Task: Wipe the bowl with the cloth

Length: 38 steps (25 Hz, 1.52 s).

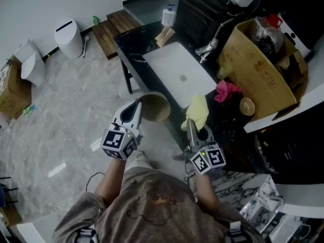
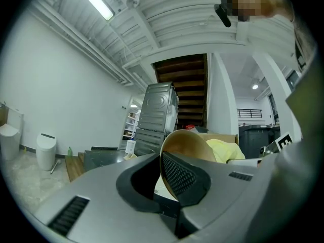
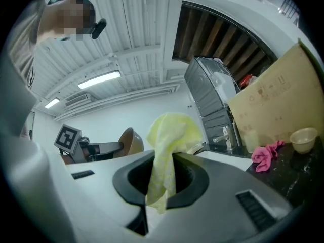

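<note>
A tan bowl (image 1: 155, 107) is held off the counter, tilted on its side, with my left gripper (image 1: 137, 110) shut on its rim. In the left gripper view the bowl (image 2: 183, 143) stands between the jaws, and the yellow cloth (image 2: 225, 150) shows just behind it. My right gripper (image 1: 191, 128) is shut on the yellow cloth (image 1: 197, 111), which bunches up above the jaws to the right of the bowl. In the right gripper view the cloth (image 3: 167, 146) hangs from the jaws and the bowl (image 3: 130, 140) is at the left.
A white sink basin (image 1: 178, 73) sits in the dark counter (image 1: 135, 47) behind the bowl. A pink cloth (image 1: 226, 90) and a small pale bowl (image 1: 247, 106) lie at the right by a cardboard box (image 1: 258, 70). A faucet (image 1: 207, 48) stands behind the sink.
</note>
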Each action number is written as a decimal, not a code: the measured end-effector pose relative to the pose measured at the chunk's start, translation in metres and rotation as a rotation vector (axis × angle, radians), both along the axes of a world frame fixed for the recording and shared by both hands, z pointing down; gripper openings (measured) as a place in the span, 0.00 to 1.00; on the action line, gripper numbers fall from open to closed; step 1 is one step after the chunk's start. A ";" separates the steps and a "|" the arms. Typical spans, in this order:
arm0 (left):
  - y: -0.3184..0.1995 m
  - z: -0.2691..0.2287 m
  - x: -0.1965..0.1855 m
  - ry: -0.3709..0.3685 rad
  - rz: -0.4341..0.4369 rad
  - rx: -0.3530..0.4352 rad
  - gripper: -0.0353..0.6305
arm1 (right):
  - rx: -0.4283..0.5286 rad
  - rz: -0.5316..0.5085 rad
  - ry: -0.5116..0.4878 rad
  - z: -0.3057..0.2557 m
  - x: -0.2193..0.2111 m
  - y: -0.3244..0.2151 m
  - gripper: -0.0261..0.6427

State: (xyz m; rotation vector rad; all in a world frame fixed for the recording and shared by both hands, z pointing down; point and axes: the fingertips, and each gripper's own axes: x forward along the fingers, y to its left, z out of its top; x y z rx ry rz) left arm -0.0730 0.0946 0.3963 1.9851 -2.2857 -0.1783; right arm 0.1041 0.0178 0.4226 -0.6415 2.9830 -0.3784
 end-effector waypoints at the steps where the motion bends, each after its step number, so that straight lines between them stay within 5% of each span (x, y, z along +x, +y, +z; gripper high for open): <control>1: -0.004 0.001 -0.003 0.002 -0.002 0.000 0.09 | -0.003 0.001 0.005 0.002 -0.002 -0.005 0.08; 12: -0.087 0.023 -0.046 0.010 0.090 -0.033 0.09 | -0.018 0.062 0.035 0.020 -0.039 -0.072 0.08; 25: -0.232 0.038 -0.123 0.011 0.318 -0.113 0.09 | -0.085 0.195 0.062 0.027 -0.112 -0.163 0.08; 33: -0.293 0.042 -0.126 -0.015 0.506 -0.107 0.09 | -0.094 0.280 0.088 0.027 -0.127 -0.202 0.08; 38: -0.308 0.051 -0.115 0.004 0.599 -0.174 0.09 | -0.095 0.286 0.140 0.030 -0.123 -0.217 0.08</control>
